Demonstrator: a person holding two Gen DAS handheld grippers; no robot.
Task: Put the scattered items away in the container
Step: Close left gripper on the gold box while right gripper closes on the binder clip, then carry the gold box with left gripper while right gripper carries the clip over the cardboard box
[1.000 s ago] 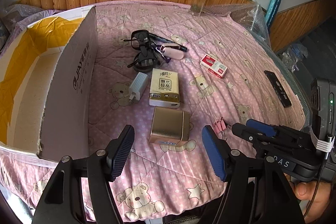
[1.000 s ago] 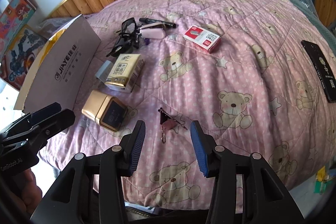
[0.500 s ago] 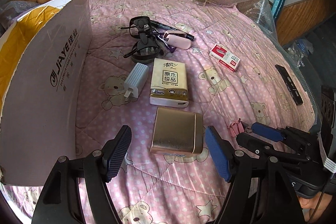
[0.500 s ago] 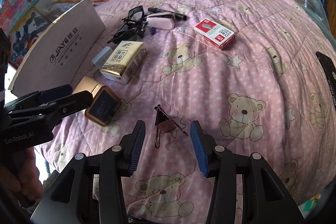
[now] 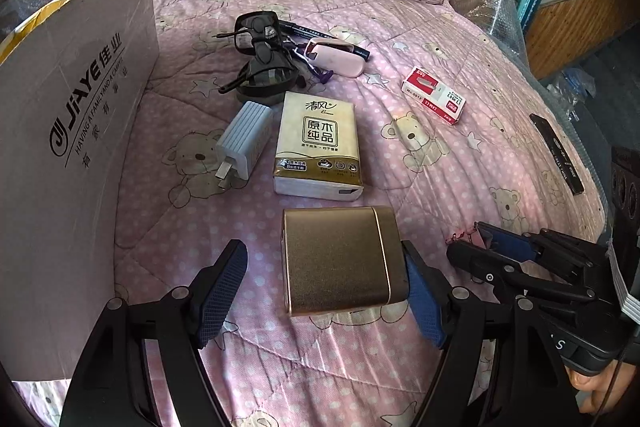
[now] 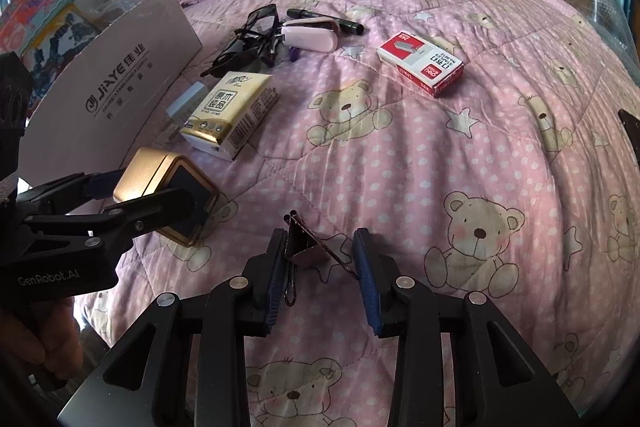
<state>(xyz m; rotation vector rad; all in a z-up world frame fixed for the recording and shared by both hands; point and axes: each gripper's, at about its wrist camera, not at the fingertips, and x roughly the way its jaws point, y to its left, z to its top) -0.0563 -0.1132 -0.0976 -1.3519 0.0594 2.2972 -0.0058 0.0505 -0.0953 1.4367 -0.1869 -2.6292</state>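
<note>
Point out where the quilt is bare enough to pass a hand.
Bare quilt lies between the tissue pack and staple box, and right of the binder clip. Crowded: the glasses, pen, pink case cluster.

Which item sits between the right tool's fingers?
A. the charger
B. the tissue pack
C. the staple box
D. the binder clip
D: in the right wrist view the binder clip sits on the quilt between the open fingers of the right tool, while the staple box, tissue pack and charger lie farther off.
</note>
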